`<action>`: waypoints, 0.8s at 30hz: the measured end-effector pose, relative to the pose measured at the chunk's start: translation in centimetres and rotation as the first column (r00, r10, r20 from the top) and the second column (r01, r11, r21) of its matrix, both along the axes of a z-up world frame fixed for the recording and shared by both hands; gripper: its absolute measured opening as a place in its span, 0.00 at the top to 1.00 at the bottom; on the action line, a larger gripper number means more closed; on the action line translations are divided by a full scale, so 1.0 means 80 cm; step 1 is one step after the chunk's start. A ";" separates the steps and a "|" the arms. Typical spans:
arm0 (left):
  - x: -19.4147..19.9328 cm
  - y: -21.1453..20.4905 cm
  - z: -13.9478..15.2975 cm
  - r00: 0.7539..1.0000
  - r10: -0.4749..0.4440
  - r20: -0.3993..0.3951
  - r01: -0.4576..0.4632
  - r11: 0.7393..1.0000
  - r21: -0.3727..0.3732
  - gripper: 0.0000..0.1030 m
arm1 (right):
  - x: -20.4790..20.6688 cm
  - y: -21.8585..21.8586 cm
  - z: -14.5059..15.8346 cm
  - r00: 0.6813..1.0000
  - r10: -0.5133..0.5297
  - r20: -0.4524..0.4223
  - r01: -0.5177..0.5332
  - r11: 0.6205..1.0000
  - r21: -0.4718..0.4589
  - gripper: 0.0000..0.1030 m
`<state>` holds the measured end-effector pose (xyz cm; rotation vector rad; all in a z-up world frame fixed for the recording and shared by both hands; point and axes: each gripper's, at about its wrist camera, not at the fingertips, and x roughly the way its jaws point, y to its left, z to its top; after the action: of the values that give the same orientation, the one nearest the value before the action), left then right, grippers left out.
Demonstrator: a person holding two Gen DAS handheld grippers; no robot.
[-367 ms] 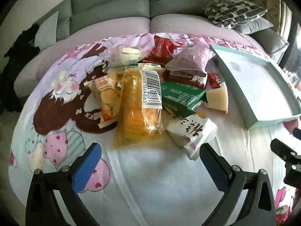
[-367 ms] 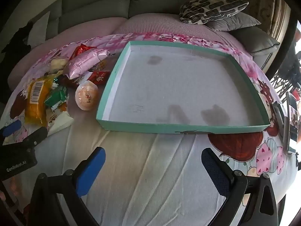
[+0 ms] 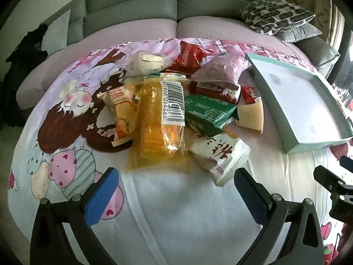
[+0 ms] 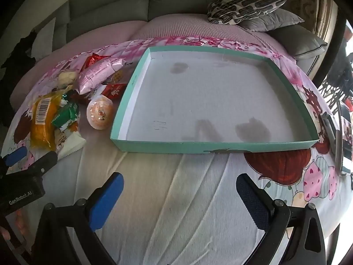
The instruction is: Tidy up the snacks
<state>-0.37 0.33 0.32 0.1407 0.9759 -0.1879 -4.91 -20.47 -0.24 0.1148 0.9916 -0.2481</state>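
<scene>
A pile of snack packets lies on the cartoon-print cloth. In the left wrist view it holds a long yellow packet [image 3: 162,119], a green packet [image 3: 209,113], a white packet with black writing [image 3: 220,156], a pink bag [image 3: 222,69] and a red bag [image 3: 187,57]. My left gripper [image 3: 176,192] is open and empty just short of the pile. A shallow teal box [image 4: 211,146] with a white bottom lies to the right of the pile and holds nothing. My right gripper [image 4: 179,201] is open and empty in front of the box. A round orange snack [image 4: 100,113] lies by the box's left wall.
A grey sofa [image 3: 176,2] with patterned cushions [image 3: 278,14] stands behind the cloth. The left gripper's body [image 4: 24,181] shows at the left of the right wrist view. Dark flat objects [image 4: 339,132] lie at the cloth's right edge.
Both grippers have crept slightly forward. The snacks and the box have not moved.
</scene>
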 end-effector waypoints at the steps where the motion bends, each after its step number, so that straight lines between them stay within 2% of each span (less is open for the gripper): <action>1: 0.000 0.001 0.000 1.000 0.001 0.001 -0.001 1.000 0.000 0.00 | 0.000 0.000 0.000 1.000 0.000 0.001 0.000 1.000 -0.001 0.00; 24: -0.007 -0.001 0.002 1.000 -0.013 0.012 0.013 1.000 0.010 0.00 | -0.002 -0.001 0.000 1.000 -0.011 0.012 0.011 1.000 0.023 0.00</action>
<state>-0.96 0.22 0.46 0.1569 0.9642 -0.1937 -5.09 -20.58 -0.26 0.1423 0.9825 -0.2461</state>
